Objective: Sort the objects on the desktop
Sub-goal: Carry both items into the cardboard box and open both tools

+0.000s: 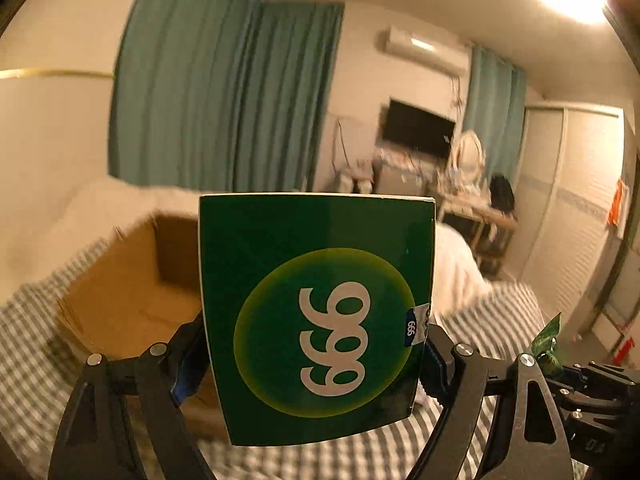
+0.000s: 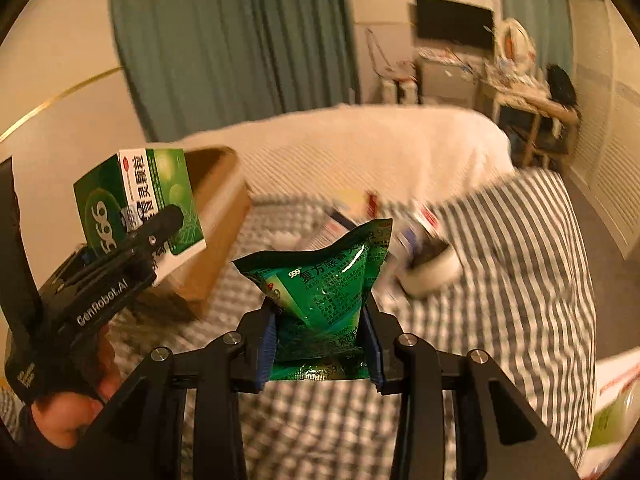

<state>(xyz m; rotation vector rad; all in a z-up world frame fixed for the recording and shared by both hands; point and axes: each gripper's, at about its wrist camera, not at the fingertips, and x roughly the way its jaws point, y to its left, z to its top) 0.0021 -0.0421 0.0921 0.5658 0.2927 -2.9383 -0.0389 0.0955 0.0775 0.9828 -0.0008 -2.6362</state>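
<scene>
My left gripper point(image 1: 316, 354) is shut on a green "999" medicine box point(image 1: 316, 312), held up in the air in front of an open cardboard box point(image 1: 132, 280). The same box point(image 2: 140, 204) and left gripper point(image 2: 160, 224) show at the left of the right wrist view, beside the cardboard box point(image 2: 220, 216). My right gripper point(image 2: 320, 344) is shut on a green "999" medicine pouch point(image 2: 324, 292), held above the checked bed cover. A tip of that pouch point(image 1: 546, 344) shows at the right of the left wrist view.
Several blurred packages and a white roll point(image 2: 432, 268) lie on the checked cover point(image 2: 500, 280) beyond the pouch. A white blanket point(image 2: 380, 144) lies further back. Another package point(image 2: 616, 396) sits at the right edge. Curtains, a TV and a desk stand behind.
</scene>
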